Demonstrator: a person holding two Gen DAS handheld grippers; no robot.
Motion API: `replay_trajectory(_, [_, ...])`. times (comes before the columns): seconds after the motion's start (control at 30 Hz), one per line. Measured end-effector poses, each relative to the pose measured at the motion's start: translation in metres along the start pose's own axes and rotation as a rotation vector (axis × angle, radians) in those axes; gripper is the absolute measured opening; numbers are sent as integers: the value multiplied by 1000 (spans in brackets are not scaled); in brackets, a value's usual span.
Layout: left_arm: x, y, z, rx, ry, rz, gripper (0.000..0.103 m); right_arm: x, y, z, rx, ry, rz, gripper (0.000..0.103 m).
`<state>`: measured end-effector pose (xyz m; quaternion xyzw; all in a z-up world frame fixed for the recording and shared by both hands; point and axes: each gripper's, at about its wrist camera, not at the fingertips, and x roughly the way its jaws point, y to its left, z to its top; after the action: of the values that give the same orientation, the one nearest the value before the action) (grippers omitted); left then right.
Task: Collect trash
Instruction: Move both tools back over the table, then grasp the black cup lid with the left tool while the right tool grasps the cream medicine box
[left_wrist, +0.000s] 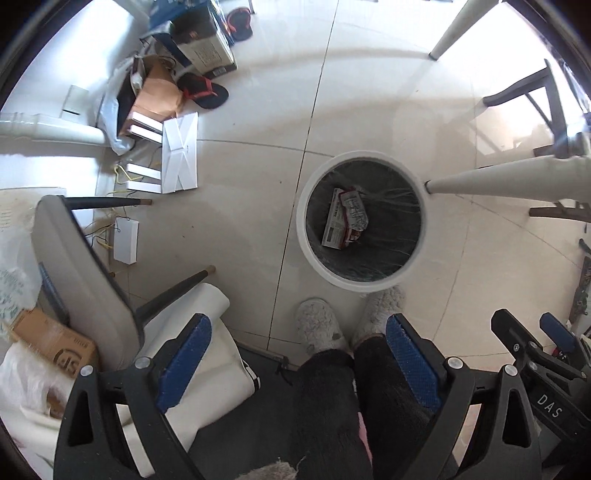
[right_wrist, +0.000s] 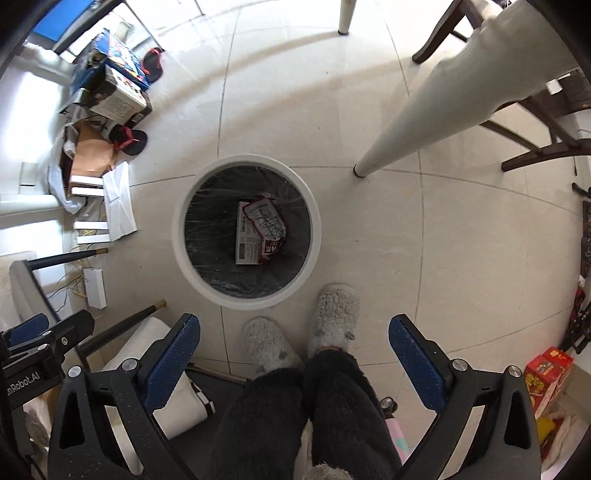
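A round white trash bin (left_wrist: 302, 218) with a black liner stands on the tiled floor; it also shows in the right wrist view (right_wrist: 316, 229). Red and white snack wrappers (left_wrist: 345, 218) lie at its bottom, also seen from the right (right_wrist: 260, 230). My left gripper (left_wrist: 299, 354) is open and empty, held high above the floor, with the bin ahead and right of it. My right gripper (right_wrist: 294, 350) is open and empty, high above the floor, with the bin ahead and slightly left. The right gripper also shows at the left view's right edge (left_wrist: 532, 334).
The person's legs and grey slippers (right_wrist: 332, 317) stand just before the bin. White table legs (right_wrist: 413, 122) slant down to its right. A grey chair (left_wrist: 74, 266) and a clutter of boxes, papers and sandals (left_wrist: 173, 92) lie to the left. Red boxes (right_wrist: 546, 373) sit at far right.
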<state>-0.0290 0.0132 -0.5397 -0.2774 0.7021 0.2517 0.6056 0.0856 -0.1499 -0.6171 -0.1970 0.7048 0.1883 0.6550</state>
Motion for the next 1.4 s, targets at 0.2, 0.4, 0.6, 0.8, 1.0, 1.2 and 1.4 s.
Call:
replay_trajectory(0.2, [-59,1,-30,11,-41,-6,97,-78,2,-23,-20,-38,6,103])
replay_trajectory(0.4, [-113,4,-59,34,-74,-6,97,-159,-1,-48,-30,-74,24,103])
replay_trajectory(0.6, [-163,7,-80,55,-151,-1,97,-229,4,-69,-47,-113,65,103])
replay_trajectory(0.8, [-215,9,-72,39,-243,-7,103,-291,7,-59,-39,-169,137,103])
replay_trajectory(1.0, [-271,-7,-18,16,-358,14,103,-361,-3,1,-84,-220,170,103])
replay_trajectory(1.2, [-312,-49,68,22,-389,41,103,-400,-25,117,-201,-213,78,103])
replay_trajectory(1.4, [-317,-109,165,-7,-313,-13,103,-394,-50,262,-341,-152,-28,103])
